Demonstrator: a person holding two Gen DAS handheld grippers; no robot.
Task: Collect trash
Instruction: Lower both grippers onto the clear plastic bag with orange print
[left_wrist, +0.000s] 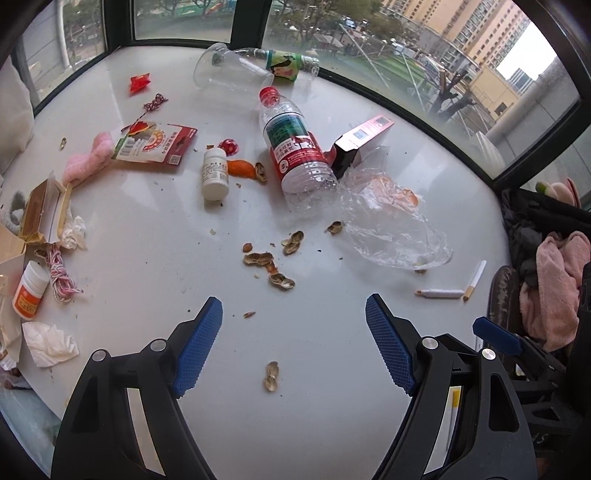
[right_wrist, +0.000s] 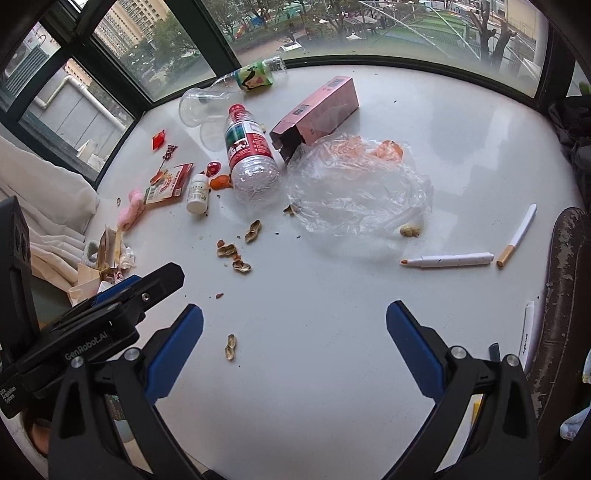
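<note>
- Jaws of the left gripper (left_wrist: 293, 343) stand spread wide with nothing between them, above bare white table (left_wrist: 332, 406); a single peanut shell (left_wrist: 271, 376) lies just below the gap, the nearest piece of trash
- The right gripper (right_wrist: 294, 347) is likewise spread and empty, with that same shell (right_wrist: 231, 347) just off its left finger
- Taking the water bottle (left_wrist: 295, 147) as landmark: the trash fans out from it, with the clear plastic bag (left_wrist: 391, 225) touching its base, the pink carton (left_wrist: 364, 142) beside it, the white pill bottle (left_wrist: 214, 173) and orange peel (left_wrist: 241, 168) on its other side, and loose peanut shells (left_wrist: 273, 258) between it and the grippers
- Risk, as I judge it: the shells are thin and flat, so wide rigid fingers may crush or flick them instead of lifting, scattering more crumbs
- The water bottle lies on its side and looks likely to roll if nudged off-centre; the bag is limp and may slip out or drag the peel inside it
- The two grippers sit close together, so reaching for the same shell could make them collide
- Only the left view shows the second pill bottle (left_wrist: 29, 290), tissue (left_wrist: 50, 343) and twine (left_wrist: 61, 280), far from the water bottle
- Only the right view shows the marker (right_wrist: 448, 260) and cigarette (right_wrist: 517, 236) clearly, plus a pen (right_wrist: 528, 332) at the table edge
</note>
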